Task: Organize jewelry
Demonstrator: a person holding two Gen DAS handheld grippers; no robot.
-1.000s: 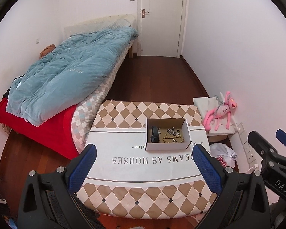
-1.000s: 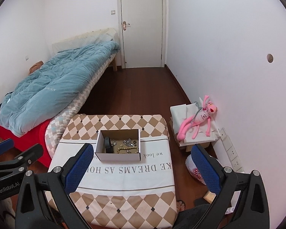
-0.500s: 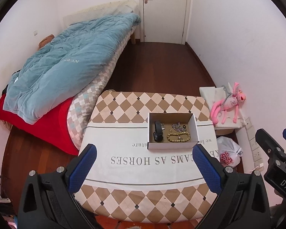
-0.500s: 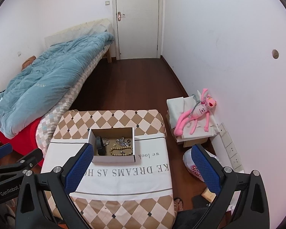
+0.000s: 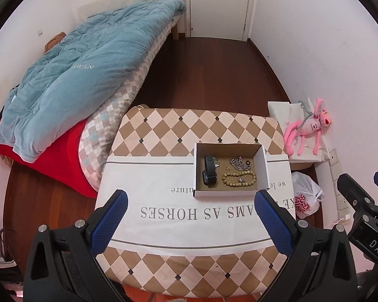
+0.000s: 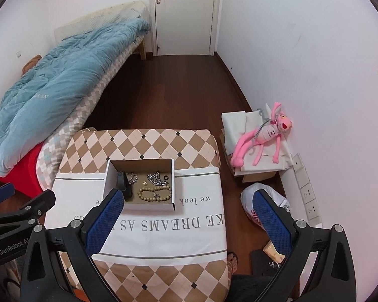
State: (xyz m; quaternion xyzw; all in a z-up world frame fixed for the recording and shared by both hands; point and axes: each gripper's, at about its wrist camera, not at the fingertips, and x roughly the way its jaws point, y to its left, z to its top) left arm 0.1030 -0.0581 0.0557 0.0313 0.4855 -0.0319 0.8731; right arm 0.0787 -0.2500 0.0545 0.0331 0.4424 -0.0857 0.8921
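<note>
A bed [image 5: 93,80] under a blue quilt [image 5: 75,65] is seen along the left wall, its foot near the left edge of the bench [image 5: 163,226]. The bench is covered with a cloth in brown and cream diamonds with a white printed band across the middle.

A pink plush toy [image 5: 307,130] is laid on white paper beside the right wall, past the right edge of the bench, and a white plastic bag [image 5: 306,196] is seen on the floor just below it.

An open white box [image 5: 229,193] is set on the bench toward the far right corner. The jewelry is held inside it: a black watch [image 5: 209,173] by the left wall of the box, a bead bracelet [image 5: 239,178] along the near wall, a silver chain [image 5: 239,164] behind the beads, and a small black ring [image 5: 247,162] just beside the chain.

The left claw [image 5: 189,224] is held above the near half of the bench, its blue pads spread wide with nothing between them. The right claw [image 6: 186,221] is likewise spread wide and empty, above the near right part of the bench, its left pad overlapping the box's near left corner in the right wrist view.
</note>
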